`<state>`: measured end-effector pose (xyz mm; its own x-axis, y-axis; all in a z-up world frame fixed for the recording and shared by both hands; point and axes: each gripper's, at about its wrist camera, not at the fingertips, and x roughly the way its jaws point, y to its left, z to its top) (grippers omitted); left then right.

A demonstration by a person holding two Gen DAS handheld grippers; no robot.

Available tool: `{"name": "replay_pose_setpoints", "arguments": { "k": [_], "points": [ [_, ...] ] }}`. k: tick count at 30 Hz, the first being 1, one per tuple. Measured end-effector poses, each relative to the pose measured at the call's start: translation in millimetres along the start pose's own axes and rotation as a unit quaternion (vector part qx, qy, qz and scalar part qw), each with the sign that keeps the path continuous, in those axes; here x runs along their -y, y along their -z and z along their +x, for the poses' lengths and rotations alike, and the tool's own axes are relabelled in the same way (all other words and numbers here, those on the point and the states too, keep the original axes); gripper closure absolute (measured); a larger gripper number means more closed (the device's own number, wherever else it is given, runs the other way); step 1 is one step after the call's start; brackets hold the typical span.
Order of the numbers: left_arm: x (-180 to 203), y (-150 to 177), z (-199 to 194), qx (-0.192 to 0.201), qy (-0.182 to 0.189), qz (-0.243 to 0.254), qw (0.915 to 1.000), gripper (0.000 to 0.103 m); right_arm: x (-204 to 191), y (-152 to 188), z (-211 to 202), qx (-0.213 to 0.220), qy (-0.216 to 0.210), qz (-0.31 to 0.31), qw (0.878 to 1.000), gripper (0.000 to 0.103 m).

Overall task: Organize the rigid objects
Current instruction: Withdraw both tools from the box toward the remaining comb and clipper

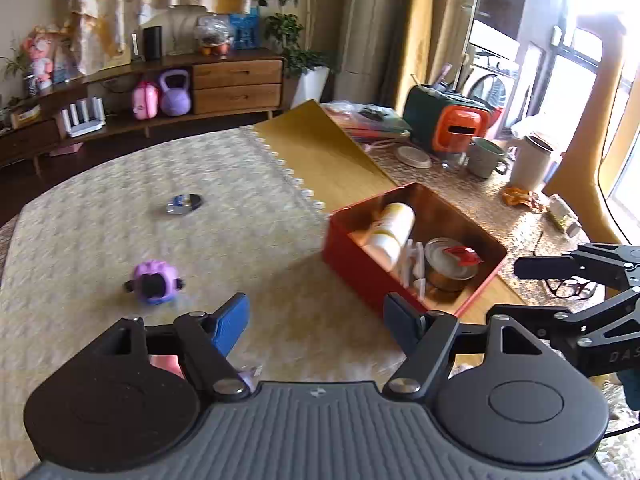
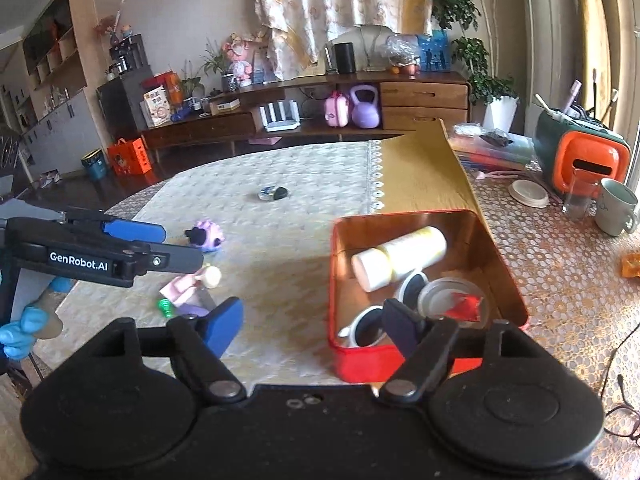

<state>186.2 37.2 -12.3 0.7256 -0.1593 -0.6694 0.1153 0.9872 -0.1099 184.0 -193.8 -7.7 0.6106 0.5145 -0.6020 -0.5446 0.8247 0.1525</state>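
Note:
A red tin box (image 1: 360, 270) (image 2: 360, 364) stands on the cream tablecloth and holds a white-yellow bottle (image 1: 392, 232) (image 2: 404, 256), a round lidded tin (image 1: 448, 262) (image 2: 452, 294) with a red packet on it, and small white items. A purple toy (image 1: 154, 282) (image 2: 206, 236) and a small black-silver object (image 1: 184, 203) (image 2: 274, 193) lie on the cloth. A pink item (image 2: 182, 290), a cream cap (image 2: 211, 277) and a green piece (image 2: 165, 307) lie near the left gripper (image 2: 182, 248). My left gripper (image 1: 316, 322) is open and empty above the cloth. My right gripper (image 2: 312, 328) is open and empty at the box's near edge.
To the right of the box the table holds a mug (image 1: 486, 156) (image 2: 616, 208), a white cup (image 1: 530, 164), an orange-green bag (image 1: 448, 120) (image 2: 576, 148), a small dish (image 2: 528, 192), books (image 2: 492, 148) and glasses (image 1: 572, 286). A wooden sideboard (image 2: 360, 100) stands beyond the table.

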Motion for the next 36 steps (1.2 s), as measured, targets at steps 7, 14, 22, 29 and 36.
{"name": "replay_pose_setpoints", "arguments": {
  "k": [7, 14, 22, 29, 36],
  "points": [
    [-28, 14, -17, 0.010, -0.026, -0.007, 0.9996, 0.020, -29, 2, 9, 0.005, -0.012, -0.018, 1.000, 0.008],
    [-55, 37, -21, 0.018, -0.071, -0.012, 0.9972, 0.015, -57, 8, 23, 0.001, -0.029, -0.052, 0.998, 0.000],
    [-78, 65, -11, 0.021, -0.098, -0.017, 0.9948, 0.015, -72, 9, 45, -0.018, -0.038, -0.054, 0.998, 0.000],
    [-89, 89, 1, 0.020, -0.103, -0.028, 0.9941, 0.015, -80, 11, 65, -0.032, -0.039, -0.064, 0.997, 0.000],
    [-90, 107, 19, 0.022, -0.102, -0.016, 0.9944, 0.015, -89, 9, 90, -0.051, -0.047, -0.064, 0.996, 0.000]
  ]
}}
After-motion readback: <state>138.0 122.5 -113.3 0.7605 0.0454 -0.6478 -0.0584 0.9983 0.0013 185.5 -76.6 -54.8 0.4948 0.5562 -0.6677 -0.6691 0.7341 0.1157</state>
